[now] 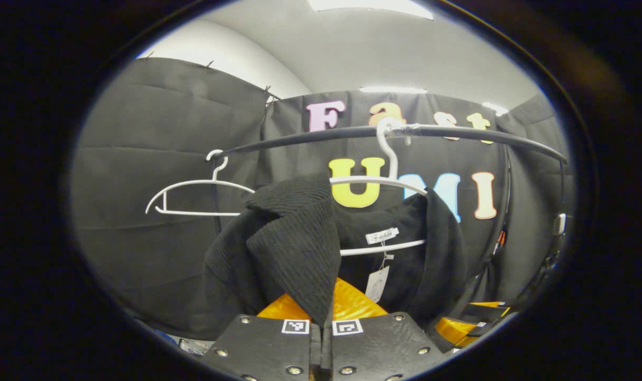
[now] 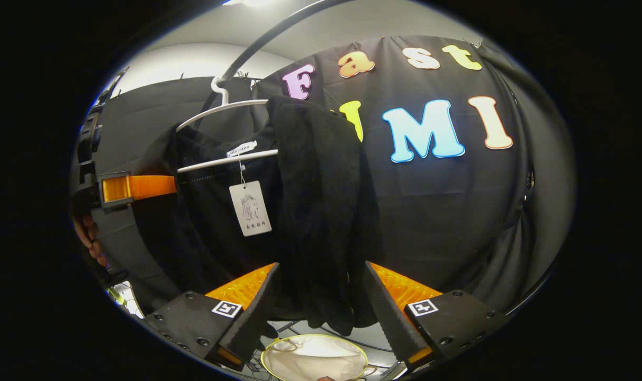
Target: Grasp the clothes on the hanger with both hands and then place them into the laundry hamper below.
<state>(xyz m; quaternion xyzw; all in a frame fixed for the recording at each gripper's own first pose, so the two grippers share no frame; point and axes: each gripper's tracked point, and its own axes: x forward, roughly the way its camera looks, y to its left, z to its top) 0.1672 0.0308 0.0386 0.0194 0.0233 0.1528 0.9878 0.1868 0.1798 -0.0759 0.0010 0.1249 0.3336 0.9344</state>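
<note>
A black knitted garment (image 1: pixel 294 238) hangs on a white hanger (image 1: pixel 384 182) hooked over a black rail (image 1: pixel 458 132). My left gripper (image 1: pixel 321 328) is shut on a fold of its near shoulder, and the cloth rises from between the closed fingers. In the right gripper view the same garment (image 2: pixel 321 185) droops off the hanger (image 2: pixel 220 108). My right gripper (image 2: pixel 318 312) is open, its fingers standing either side of the hanging shoulder fold. The left gripper (image 2: pixel 167 186) reaches in from the left, held by a hand (image 2: pixel 88 233). The hamper (image 2: pixel 310 357), white-lined with a yellow rim, sits below.
An empty white hanger (image 1: pixel 193 185) hangs on the rail to the left of the garment. A paper tag (image 2: pixel 250 207) dangles from the collar. The rail (image 2: pixel 268 37) arches overhead, with black cloth walls close behind.
</note>
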